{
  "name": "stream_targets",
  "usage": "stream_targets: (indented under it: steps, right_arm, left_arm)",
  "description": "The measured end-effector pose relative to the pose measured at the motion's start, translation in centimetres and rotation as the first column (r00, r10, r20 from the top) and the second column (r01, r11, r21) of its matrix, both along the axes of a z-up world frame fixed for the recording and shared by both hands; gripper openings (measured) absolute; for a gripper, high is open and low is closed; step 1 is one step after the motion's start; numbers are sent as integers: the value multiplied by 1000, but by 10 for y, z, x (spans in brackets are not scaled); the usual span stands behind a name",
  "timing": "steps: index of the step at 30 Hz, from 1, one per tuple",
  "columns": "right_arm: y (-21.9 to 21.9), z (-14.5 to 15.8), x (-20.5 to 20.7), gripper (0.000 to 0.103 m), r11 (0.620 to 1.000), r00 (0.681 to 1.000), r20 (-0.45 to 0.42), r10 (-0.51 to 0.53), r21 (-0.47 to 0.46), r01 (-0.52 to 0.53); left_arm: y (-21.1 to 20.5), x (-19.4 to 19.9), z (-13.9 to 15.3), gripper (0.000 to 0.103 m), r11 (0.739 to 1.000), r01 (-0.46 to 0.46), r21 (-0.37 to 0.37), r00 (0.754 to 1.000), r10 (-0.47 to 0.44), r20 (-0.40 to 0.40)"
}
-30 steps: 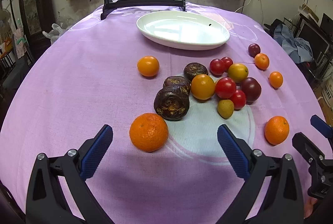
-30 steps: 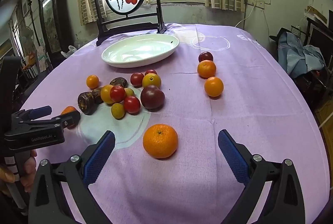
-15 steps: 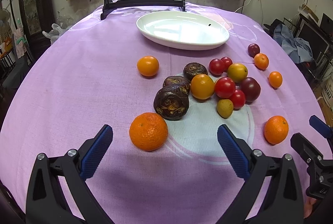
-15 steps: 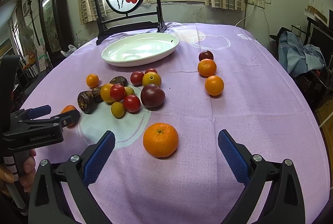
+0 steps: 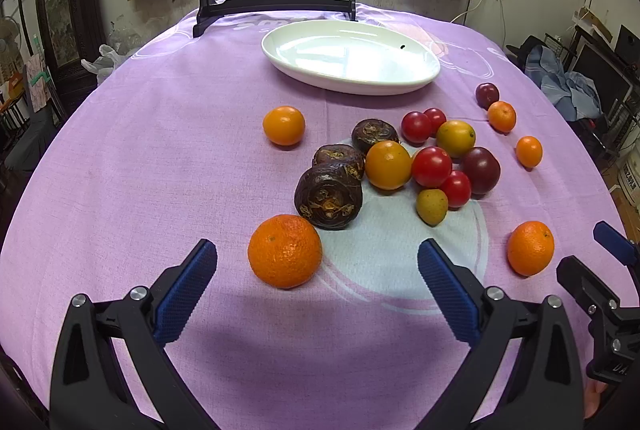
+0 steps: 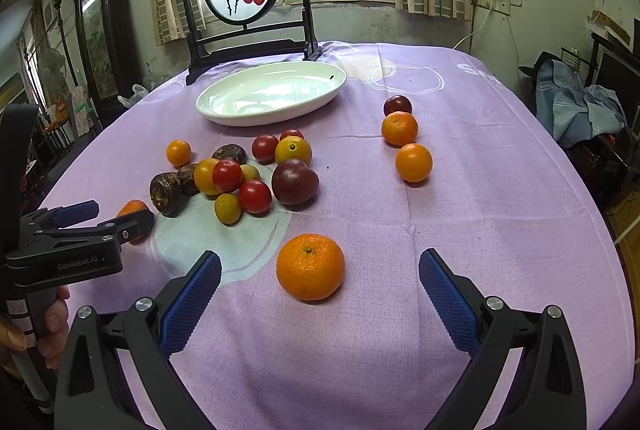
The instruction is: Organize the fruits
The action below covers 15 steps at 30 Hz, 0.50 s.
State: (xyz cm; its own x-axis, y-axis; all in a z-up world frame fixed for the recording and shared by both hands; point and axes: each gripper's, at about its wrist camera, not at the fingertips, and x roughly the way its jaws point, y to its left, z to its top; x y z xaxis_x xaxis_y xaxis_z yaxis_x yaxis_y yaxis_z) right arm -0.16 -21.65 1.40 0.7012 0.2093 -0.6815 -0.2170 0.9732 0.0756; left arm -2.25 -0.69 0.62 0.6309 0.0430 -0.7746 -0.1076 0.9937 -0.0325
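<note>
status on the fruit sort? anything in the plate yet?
Nothing done yet: the white plate holds no fruit. In hand: nothing, but both tongs are open, the left tongs around one large orange, the right tongs around another large orange, neither gripped. Left: every fruit, including the mixed cluster mid-table and the three near the right edge.

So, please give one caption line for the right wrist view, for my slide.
Open right gripper facing a large orange mandarin on purple tablecloth, empty white oval plate behind.
</note>
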Motion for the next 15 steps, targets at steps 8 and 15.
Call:
stream_targets:
  steps: [8,15]
  right_arm:
    - [1,0,0,99,1000,1000,-1,1,-1,-1]
    - [1,-1,0,99,1000,1000,-2,2,-4,-2]
  left_arm:
    - [0,0,0,98,1000,0,0,1000,0,-1]
    - [1,-1,0,98,1000,0,1,1000,0,-3]
